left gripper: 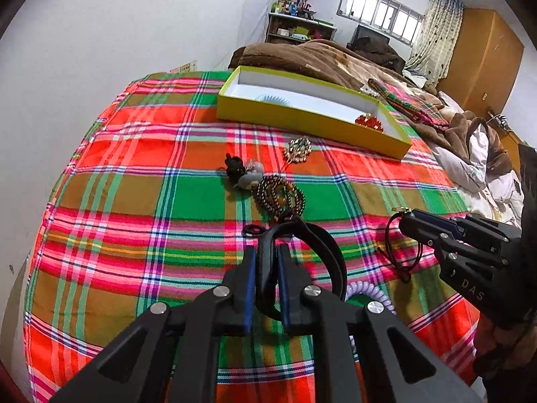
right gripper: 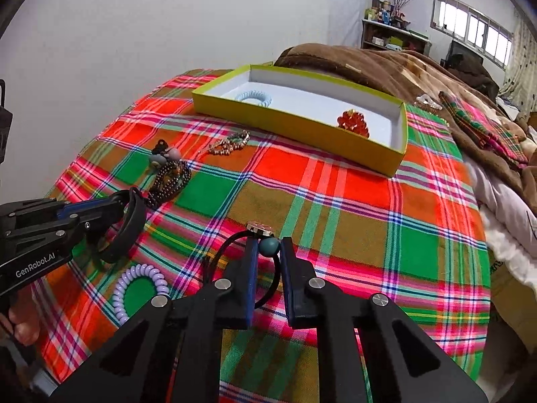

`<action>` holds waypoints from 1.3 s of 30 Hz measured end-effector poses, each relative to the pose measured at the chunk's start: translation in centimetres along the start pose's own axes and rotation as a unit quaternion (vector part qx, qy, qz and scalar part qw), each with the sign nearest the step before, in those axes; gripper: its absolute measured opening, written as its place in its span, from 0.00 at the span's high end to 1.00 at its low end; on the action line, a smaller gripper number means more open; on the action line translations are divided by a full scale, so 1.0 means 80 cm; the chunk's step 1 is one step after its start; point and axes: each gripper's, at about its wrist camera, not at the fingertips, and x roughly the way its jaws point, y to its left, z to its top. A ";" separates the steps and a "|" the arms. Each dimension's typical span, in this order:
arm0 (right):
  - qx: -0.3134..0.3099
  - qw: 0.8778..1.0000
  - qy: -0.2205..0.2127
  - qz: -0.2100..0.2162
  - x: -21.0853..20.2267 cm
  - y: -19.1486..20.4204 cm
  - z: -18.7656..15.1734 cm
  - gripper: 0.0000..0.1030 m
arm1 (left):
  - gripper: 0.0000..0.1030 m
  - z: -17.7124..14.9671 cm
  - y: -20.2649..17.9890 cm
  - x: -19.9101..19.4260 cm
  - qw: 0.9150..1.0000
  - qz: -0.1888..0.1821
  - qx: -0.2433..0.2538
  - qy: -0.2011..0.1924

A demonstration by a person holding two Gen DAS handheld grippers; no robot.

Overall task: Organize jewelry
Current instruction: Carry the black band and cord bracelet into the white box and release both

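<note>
Both grippers lifted above the plaid cloth (right gripper: 335,201) for transfer — left gripper (left gripper: 266,262) clamped on a black band (left gripper: 322,245), right gripper (right gripper: 268,252) pinching a beaded hair tie (right gripper: 268,245) — toward the yellow box (right gripper: 302,117) beyond.

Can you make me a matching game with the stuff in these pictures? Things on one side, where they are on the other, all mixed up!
Things:
1. black band
2. cord with teal bead
3. red bead bracelet
4. purple spiral hair tie

Places:
A. lying on the plaid cloth, nearest the person
B. inside the yellow box
C. in the left gripper
D. in the right gripper

Pairs: 1-C, 2-D, 3-B, 4-A
</note>
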 end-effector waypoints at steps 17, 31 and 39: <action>0.009 0.999 -0.034 0.000 -0.028 -0.015 0.026 0.87 | 0.88 0.041 -0.010 -0.020 1.000 -0.017 0.004 -0.026; 0.018 0.998 -0.054 -0.012 -0.016 -0.051 0.077 0.87 | 0.88 0.110 -0.015 0.000 0.998 -0.029 0.021 -0.046; 0.028 0.998 -0.053 -0.020 0.014 -0.080 0.111 0.87 | 0.88 0.147 -0.019 0.033 0.998 -0.044 0.031 -0.042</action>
